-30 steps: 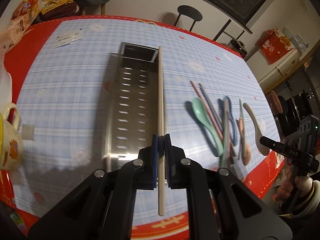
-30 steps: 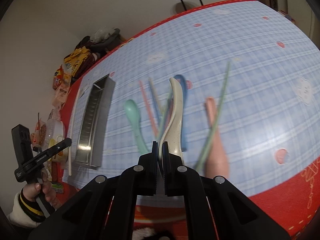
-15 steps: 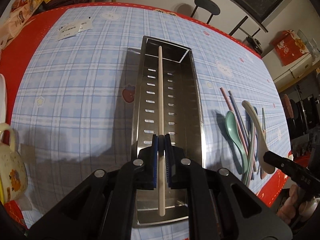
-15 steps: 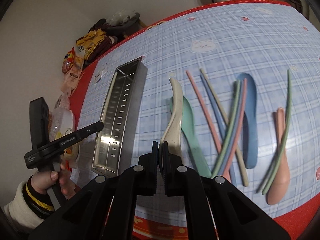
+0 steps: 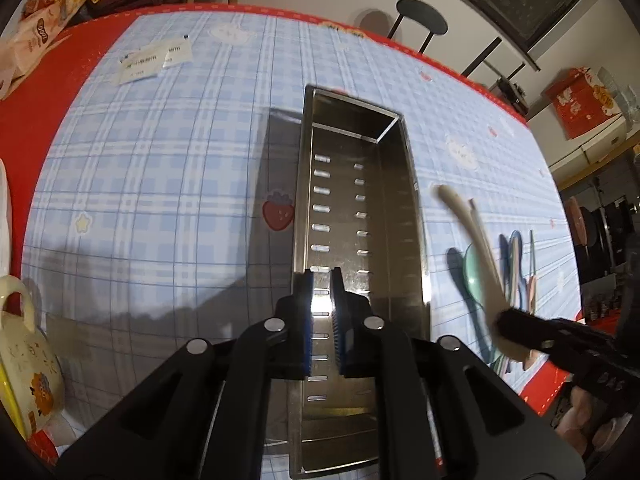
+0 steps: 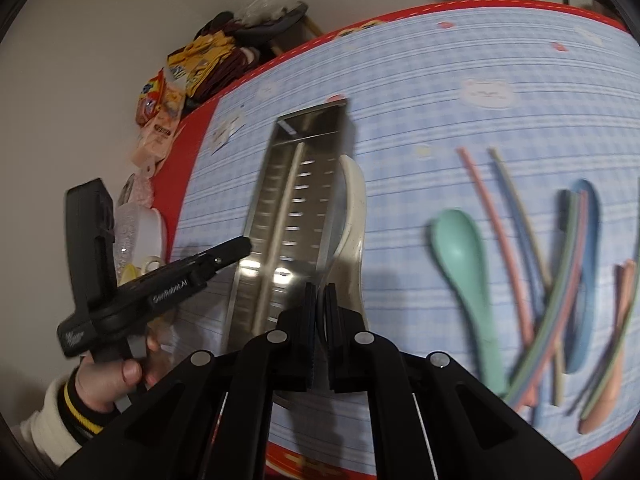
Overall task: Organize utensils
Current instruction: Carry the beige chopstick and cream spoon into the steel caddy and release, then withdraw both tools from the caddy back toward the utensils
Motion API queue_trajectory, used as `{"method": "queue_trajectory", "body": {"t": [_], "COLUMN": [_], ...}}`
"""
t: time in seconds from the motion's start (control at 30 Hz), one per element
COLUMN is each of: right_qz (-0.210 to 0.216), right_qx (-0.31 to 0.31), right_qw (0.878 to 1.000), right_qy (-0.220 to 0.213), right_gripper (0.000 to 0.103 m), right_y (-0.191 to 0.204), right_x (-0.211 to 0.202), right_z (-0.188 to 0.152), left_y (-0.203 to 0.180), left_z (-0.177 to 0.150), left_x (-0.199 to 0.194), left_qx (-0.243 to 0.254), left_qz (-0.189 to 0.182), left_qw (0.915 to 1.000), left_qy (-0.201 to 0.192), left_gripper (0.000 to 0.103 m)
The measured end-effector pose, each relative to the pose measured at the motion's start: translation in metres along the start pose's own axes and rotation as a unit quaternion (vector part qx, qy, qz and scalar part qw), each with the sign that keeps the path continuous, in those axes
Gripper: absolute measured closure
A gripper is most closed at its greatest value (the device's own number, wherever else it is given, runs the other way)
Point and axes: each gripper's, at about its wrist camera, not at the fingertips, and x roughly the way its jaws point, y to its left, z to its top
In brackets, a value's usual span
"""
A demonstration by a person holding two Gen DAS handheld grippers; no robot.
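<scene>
A long perforated steel tray (image 5: 360,216) lies on the checked tablecloth; it also shows in the right wrist view (image 6: 288,208). My left gripper (image 5: 321,320) hovers over its near end, slightly open and empty. A cream chopstick (image 6: 280,216) lies lengthwise inside the tray. My right gripper (image 6: 319,332) is shut on a cream spoon (image 6: 354,216), held by its handle just right of the tray's rim; the spoon also shows in the left wrist view (image 5: 476,248). Several pastel spoons and chopsticks (image 6: 540,280) lie in a loose pile to the right, with a green spoon (image 6: 460,256) nearest.
A cream mug (image 5: 24,364) stands at the table's left edge. Paper slips (image 5: 154,58) lie at the far left of the cloth. Snack bags and clothes (image 6: 192,68) are piled beyond the far corner. A black stool (image 5: 420,20) stands behind the table.
My left gripper has let go of the cream chopstick, which now lies in the tray. My right gripper has carried the cream spoon leftward to the tray's right side.
</scene>
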Motion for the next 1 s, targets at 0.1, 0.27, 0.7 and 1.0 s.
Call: {"method": "queue_trajectory", "body": {"t": [0.1, 0.27, 0.7, 1.0], "right_qz": [0.005, 0.01, -0.034, -0.105], "right_qx": [-0.01, -0.01, -0.065, -0.046], "right_qw": [1.0, 0.999, 0.997, 0.988], "right_qy": [0.016, 0.05, -0.035, -0.099], "right_gripper": [0.098, 0.095, 0.013, 0.006], "right_y": [0.016, 0.029, 0.031, -0.023], "right_x": [0.016, 0.042, -0.015, -0.062], "right_z": [0.004, 0.004, -0.012, -0.043], "left_y": [0.002, 0.009, 0.003, -0.027], "left_z": [-0.001, -0.005, -0.016, -0.035], "left_x": [-0.014, -0.035, -0.068, -0.075], "left_qx": [-0.004, -0.014, -0.015, 0.015], "left_qz": [0.0, 0.012, 0.032, 0.032], "left_qw": [0.9998, 0.999, 0.9973, 0.9962], "left_qy": [-0.018, -0.04, -0.064, -0.08], "left_gripper": [0.075, 0.056, 0.006, 0.006]}}
